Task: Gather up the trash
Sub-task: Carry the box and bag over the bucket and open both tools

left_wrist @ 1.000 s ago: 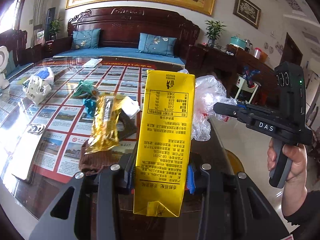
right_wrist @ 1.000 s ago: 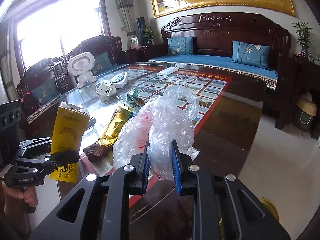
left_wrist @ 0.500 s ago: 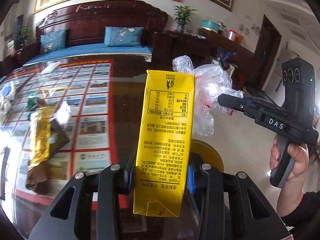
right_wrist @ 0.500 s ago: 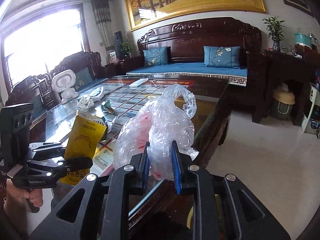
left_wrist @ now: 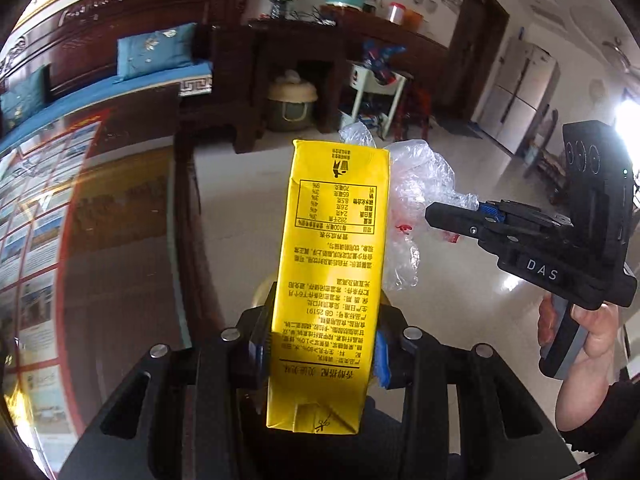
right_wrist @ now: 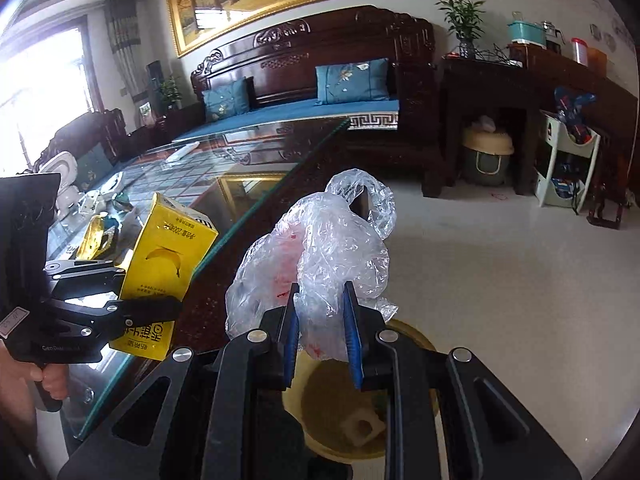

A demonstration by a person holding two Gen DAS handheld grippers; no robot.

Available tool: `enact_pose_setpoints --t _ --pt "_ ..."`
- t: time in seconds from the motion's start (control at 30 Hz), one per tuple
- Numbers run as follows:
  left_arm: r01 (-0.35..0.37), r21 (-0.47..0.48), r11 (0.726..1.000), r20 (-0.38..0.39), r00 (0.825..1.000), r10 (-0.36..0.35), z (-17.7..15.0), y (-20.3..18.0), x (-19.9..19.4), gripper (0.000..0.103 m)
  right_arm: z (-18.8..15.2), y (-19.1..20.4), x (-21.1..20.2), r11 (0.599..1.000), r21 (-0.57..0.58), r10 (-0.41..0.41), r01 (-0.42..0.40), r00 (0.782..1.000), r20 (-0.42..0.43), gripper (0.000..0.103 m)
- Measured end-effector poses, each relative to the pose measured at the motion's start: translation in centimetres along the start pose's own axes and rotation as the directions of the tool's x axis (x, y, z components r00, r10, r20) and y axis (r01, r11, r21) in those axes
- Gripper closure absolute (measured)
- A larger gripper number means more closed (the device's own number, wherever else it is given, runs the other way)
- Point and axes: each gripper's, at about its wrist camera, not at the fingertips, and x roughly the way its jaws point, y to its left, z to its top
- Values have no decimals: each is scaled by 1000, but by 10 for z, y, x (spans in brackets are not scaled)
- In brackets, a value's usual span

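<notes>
Left gripper (left_wrist: pixel 320 354) is clamped on a yellow banana-milk carton (left_wrist: pixel 332 272), squeezing it near its lower end so the carton sticks up and forward between the blue pads, printed side facing the left wrist camera (the text reads upside down from here). Right gripper (right_wrist: pixel 322 334) is pinched tight on a crumpled clear plastic bag (right_wrist: pixel 320 248) with red smears on it, and the bag bulges up above the fingers. Both are held in the air just off the edge of the glass-topped coffee table (right_wrist: pixel 248 184). Directly below the right gripper sits a yellow trash bin (right_wrist: pixel 408 336) on the tile floor, with a scrap of white stuff (right_wrist: pixel 362 426) inside. A gold wrapper (right_wrist: pixel 94 236) lies on the table behind the carton.
</notes>
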Motion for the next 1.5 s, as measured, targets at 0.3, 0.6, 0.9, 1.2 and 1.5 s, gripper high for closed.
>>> enact_pose_setpoints --t 0.3,0.6,0.9,1.2,1.5 --pt "46 38 998 -128 991 -41 18 -20 69 64 -23 -49 11 996 68 -58 62 997 -50 83" --pt "59 52 997 -238 970 -45 28 -27 131 64 -42 -83 28 986 129 -94 109 989 -112 83" --pt "30 22 999 -237 971 -24 32 -21 144 36 -54 -94 47 982 145 -94 120 981 -171 82" --pt "6 12 1000 -218 976 -3 30 -15 131 36 -59 -79 73 991 119 -37 66 972 -233 79" --pt "-2 6 1000 -204 979 3 28 -11 123 36 -54 -60 76 995 77 -37 57 970 -242 57"
